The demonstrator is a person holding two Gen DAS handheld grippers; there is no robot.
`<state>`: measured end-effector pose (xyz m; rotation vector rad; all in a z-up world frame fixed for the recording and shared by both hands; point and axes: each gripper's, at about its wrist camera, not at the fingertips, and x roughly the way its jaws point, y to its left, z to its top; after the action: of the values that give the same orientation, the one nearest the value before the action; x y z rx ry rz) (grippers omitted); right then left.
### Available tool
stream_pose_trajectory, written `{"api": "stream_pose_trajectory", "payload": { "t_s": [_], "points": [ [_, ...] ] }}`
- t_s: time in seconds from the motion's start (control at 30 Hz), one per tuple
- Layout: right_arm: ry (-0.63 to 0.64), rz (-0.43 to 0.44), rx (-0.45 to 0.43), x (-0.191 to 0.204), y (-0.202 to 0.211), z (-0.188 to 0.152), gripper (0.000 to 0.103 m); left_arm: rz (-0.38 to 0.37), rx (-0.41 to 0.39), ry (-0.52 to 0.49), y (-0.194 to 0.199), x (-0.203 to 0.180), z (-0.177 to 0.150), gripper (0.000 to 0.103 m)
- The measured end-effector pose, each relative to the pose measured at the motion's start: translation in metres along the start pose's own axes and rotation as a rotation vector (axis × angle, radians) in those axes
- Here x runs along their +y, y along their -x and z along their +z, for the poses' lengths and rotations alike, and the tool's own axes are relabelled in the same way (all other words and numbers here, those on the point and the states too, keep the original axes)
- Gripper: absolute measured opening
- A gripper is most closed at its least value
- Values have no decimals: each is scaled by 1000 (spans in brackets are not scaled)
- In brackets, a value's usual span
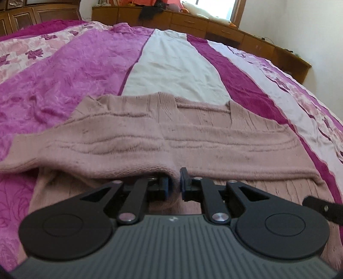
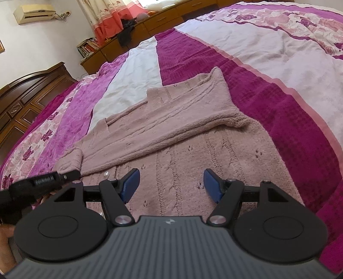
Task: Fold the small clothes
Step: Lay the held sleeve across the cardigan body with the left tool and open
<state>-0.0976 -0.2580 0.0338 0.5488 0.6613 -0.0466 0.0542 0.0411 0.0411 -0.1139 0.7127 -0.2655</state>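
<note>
A dusty-pink knit sweater (image 1: 171,137) lies spread on the bed, a sleeve folded across its body. My left gripper (image 1: 174,182) is shut on the near edge of that folded sleeve, the knit pinched between its blue pads. In the right wrist view the same sweater (image 2: 184,137) stretches away with the sleeve laid diagonally over it. My right gripper (image 2: 170,184) hovers open just above the sweater's body, nothing between its blue pads (image 2: 130,184). The left gripper's black tip (image 2: 53,179) shows at the left edge of that view.
The bed wears a magenta, pink and white floral cover (image 1: 64,70). A cream cloth strip (image 1: 171,68) runs beyond the sweater. Wooden cabinets (image 1: 193,21) line the far side, a dark headboard (image 2: 27,94) stands left, and an air conditioner (image 2: 34,12) hangs on the wall.
</note>
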Motion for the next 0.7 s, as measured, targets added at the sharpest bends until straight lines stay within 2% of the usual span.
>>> {"api": "stream_pose_trajectory", "payload": {
  "t_s": [0.03, 0.2, 0.37, 0.5, 0.7],
  "points": [
    [3, 2, 1, 1, 0, 0, 73, -6, 5, -2, 2, 1, -1, 23],
    [38, 25, 5, 13, -1, 5, 73, -14, 11, -28, 19, 2, -6, 31],
    [103, 77, 15, 37, -6, 13, 73, 41, 4, -48, 38, 14, -11, 32],
    [119, 145, 65, 59, -21, 22, 73, 110, 5, -46, 47, 31, -15, 32],
    [154, 240, 146, 108, -62, 35, 73, 151, 28, 41, 50, 63, -21, 32]
  ]
}}
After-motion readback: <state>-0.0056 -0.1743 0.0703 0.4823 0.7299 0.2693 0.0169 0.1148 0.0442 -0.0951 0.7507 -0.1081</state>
